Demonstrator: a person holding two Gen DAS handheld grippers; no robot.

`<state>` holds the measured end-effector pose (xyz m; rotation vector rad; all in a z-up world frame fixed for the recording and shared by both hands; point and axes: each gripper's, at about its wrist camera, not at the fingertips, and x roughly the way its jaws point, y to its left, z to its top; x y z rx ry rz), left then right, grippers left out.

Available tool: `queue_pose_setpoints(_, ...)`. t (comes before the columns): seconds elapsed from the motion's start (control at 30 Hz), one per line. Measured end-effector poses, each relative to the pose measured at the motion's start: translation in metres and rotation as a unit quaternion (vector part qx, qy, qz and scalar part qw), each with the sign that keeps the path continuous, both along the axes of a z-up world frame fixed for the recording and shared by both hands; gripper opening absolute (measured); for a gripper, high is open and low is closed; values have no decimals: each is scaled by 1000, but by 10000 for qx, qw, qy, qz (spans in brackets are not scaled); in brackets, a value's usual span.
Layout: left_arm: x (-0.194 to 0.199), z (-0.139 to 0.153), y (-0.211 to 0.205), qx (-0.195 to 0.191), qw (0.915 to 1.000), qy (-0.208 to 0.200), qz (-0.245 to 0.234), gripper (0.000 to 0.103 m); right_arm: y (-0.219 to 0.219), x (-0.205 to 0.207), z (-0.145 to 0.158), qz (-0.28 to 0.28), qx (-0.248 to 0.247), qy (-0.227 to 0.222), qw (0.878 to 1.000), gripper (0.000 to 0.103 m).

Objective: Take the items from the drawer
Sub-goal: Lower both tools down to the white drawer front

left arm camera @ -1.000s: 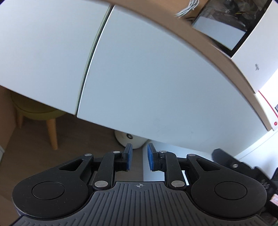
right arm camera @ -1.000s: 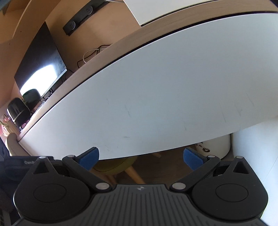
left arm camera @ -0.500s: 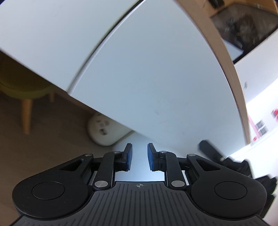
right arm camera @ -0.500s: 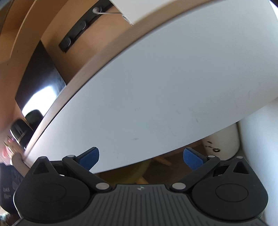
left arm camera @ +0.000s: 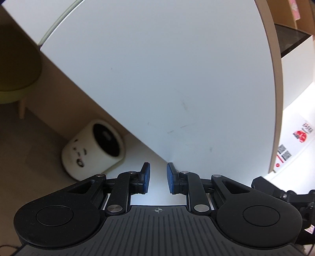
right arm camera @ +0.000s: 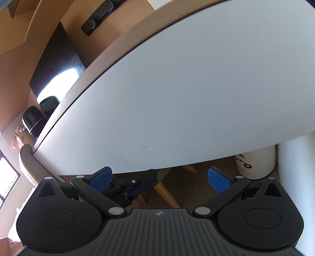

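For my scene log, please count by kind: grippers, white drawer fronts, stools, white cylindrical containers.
Grippers: 2 (left gripper, right gripper)
White drawer fronts: 2 (near drawer front, far drawer front)
Green stool: 1
White cylindrical container: 1
Total: 6

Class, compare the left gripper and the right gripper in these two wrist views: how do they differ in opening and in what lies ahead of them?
The left gripper has its blue pads close together with a narrow gap; the right gripper is spread wide. The left gripper points at the lower corner of the white drawer front; the right gripper sits below that front's bottom edge, with the other gripper's tip between its fingers. Both hold nothing and have blue pads.
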<state>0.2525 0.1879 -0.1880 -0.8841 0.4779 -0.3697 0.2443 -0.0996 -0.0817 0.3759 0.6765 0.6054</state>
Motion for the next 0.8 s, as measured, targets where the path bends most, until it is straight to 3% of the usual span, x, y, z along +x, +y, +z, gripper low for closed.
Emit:
queue_pose_setpoints(0.3,-3,-9,-2,-390,9957,-808,-246,23,-8,-9,-16,321,-435,122,9985,103)
queue_pose_setpoints(0.43,-2,-18,-1,-716,9918,-1005,-324,30,11,-5,-20,331,-618,242,9972,103)
queue_pose_setpoints(0.53,-2,-18,-2,-733,9901,-1146,-355,37,8,-9,-24,373,-781,322,9957,103)
queue_pose_setpoints(0.8,-9,-20,4,-585,9872,-1415,-449,37,11,-15,-16,440,-1132,224,9924,103)
